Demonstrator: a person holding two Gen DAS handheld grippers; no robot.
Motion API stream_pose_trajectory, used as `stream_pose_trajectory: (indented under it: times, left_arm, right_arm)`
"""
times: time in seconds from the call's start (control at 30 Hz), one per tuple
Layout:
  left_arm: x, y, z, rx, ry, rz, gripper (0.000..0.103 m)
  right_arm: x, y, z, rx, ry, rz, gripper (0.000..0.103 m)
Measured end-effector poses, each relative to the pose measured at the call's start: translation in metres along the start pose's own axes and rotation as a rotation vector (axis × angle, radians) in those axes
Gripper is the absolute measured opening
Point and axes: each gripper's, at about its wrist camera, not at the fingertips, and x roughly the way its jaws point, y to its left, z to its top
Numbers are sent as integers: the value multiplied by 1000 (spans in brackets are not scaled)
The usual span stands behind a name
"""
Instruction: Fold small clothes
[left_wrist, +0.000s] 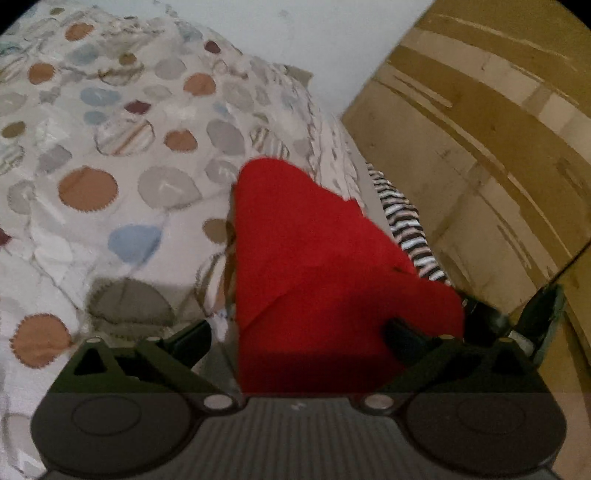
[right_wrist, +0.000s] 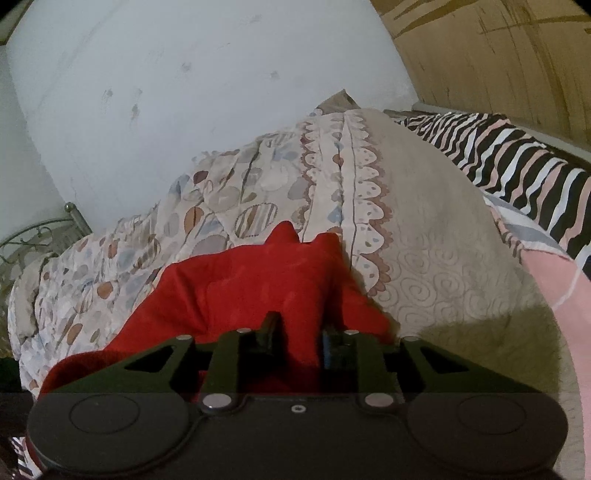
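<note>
A small red garment (left_wrist: 314, 266) lies on a quilt with coloured dots (left_wrist: 110, 155). In the left wrist view it drapes over the space between my left gripper's (left_wrist: 295, 332) wide-spread fingers (left_wrist: 188, 339), which stand open with the cloth hiding the gap. The right gripper also shows there at the lower right edge (left_wrist: 532, 325). In the right wrist view the red garment (right_wrist: 240, 288) bunches up in front, and my right gripper (right_wrist: 301, 332) is shut on a fold of it, the fingers (right_wrist: 269, 332) close on either side of the pinched cloth.
The dotted quilt (right_wrist: 424, 229) covers the bed. A black, white and pink striped cloth (right_wrist: 517, 162) lies along the bed's far side beside a wooden wardrobe (left_wrist: 480, 129). A pale wall (right_wrist: 184, 92) stands behind, and a metal bed frame (right_wrist: 37, 236) shows at the left.
</note>
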Motion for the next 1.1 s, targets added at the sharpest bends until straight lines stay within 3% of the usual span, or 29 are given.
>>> stream_pose_trajectory:
  times: [0.13,0.2,0.27,0.4,0.67,0.9,0.97,1.1]
  left_arm:
    - [7,1,-10,-2,27,-10,103]
    - [11,-2,-14,19,34,-3,103]
    - [15,-6,-18,44,43,3,103]
    - [24,-8,-23,41,55,2,103]
    - [25,-8,-27,47,50,7,103]
    - [25,-8,-27,61,55,11,103]
    - [26,-8,-28,57,57,10,103]
    - [22,-4,-21,-9,76,1,103]
  right_arm:
    - [-13,6,-1,-22,-20,-16,42]
    - [-23,7,-2,-9,-33,-13,61]
    - [-33,8,-4,2,-47,4,70]
    - [-51,10,-6,20,-58,31,80]
    - [-62,27,-9,-19,-38,69,91]
    - [-42,22,-28,-68,-29,-67,90]
    - [-36,17,-33,-64,-25,-110,85]
    - [-31,10,-41,-52,-31,-107,85]
